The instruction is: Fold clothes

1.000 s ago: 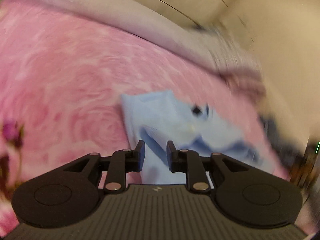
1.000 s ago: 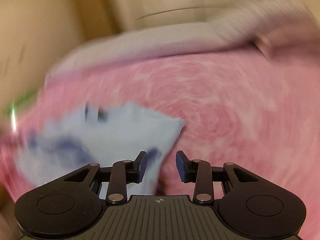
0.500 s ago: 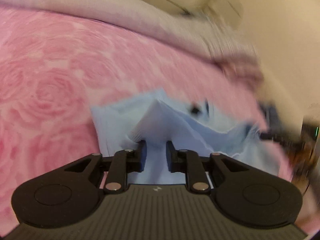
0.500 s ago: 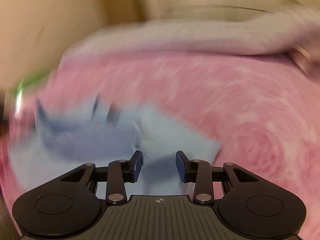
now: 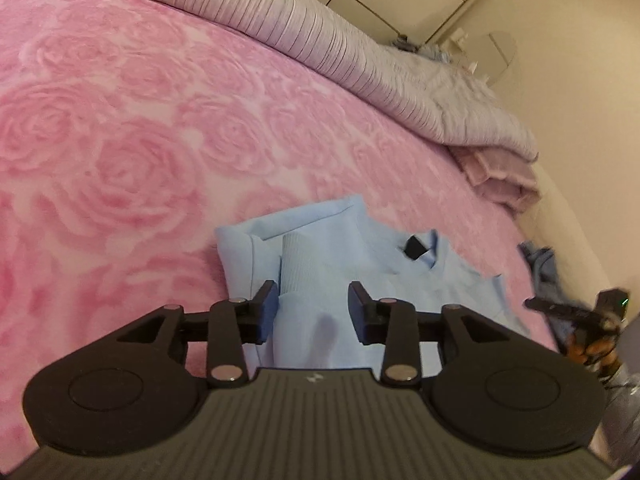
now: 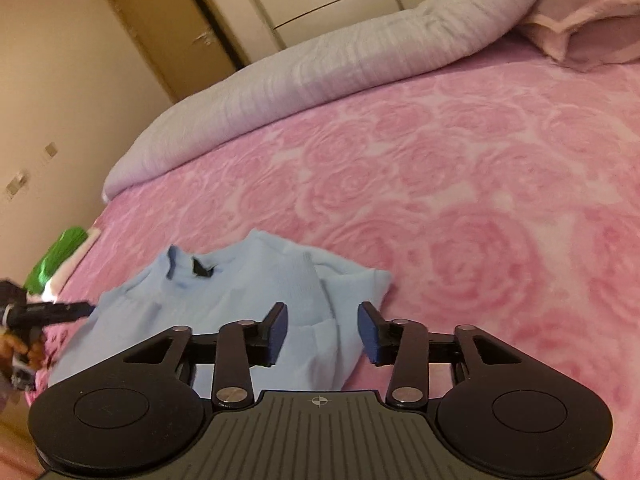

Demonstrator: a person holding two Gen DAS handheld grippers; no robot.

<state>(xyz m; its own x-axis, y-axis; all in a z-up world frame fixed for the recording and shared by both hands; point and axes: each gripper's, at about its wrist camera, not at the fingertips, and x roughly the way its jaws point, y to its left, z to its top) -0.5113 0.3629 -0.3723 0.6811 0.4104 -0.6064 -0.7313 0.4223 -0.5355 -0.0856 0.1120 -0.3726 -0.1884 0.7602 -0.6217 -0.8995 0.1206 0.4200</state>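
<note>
A light blue sweater (image 5: pixel 360 264) lies partly folded on the pink rose bedspread (image 5: pixel 140 140), its black neck label (image 5: pixel 414 246) facing up. My left gripper (image 5: pixel 312 300) hovers over the sweater's left fold, jaws opening. A ribbed cuff (image 5: pixel 298 268) lies between and below them, with no pad pressing on it. In the right wrist view, my right gripper (image 6: pixel 322 320) is also opening over the right side of the sweater (image 6: pixel 224 292). Cloth lies under its gap, untouched. The left gripper's black finger (image 6: pixel 52 310) and the hand holding it show at that view's left edge.
A rolled grey-lilac quilt (image 5: pixel 360 52) runs along the far side of the bed. A folded pink blanket (image 5: pixel 504 184) lies at its end. More blue clothing (image 5: pixel 540 264) sits at the bed's right edge, and a green object (image 6: pixel 60 256) at the left edge. A door (image 6: pixel 172 28) stands behind.
Both grippers carried pinched folds of the sweater forward and down onto it, then let go. Their jaws now stand wider and the cloth lies flat.
</note>
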